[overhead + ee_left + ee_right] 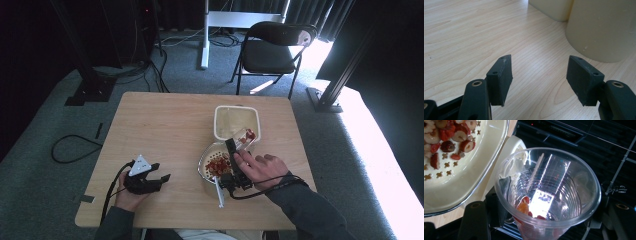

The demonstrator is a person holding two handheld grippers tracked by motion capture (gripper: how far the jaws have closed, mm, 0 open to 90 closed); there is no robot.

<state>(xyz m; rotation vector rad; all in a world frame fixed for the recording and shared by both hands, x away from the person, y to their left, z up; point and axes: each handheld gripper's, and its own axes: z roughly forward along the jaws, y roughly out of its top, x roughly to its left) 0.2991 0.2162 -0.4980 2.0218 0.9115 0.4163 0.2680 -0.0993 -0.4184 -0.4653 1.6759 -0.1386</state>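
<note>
right gripper [239, 150] clamped on a clear ribbed plastic cup [547, 195], tipped over the cream perforated colander [212, 167] holding red and pale fruit pieces [449, 138]; a few pieces left in the cup bottom. left gripper [540, 80] resting low over the light wooden table [160, 130], jaws apart, gripping nothing.

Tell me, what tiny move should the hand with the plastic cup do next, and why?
Probably tip the clear plastic cup a bit further over the cream strainer bowl. The right gripper is shut on the cup, and a few red pieces sit near its bottom, while most of the fruit already lies in the strainer bowl. The left gripper rests open on the table.
</note>
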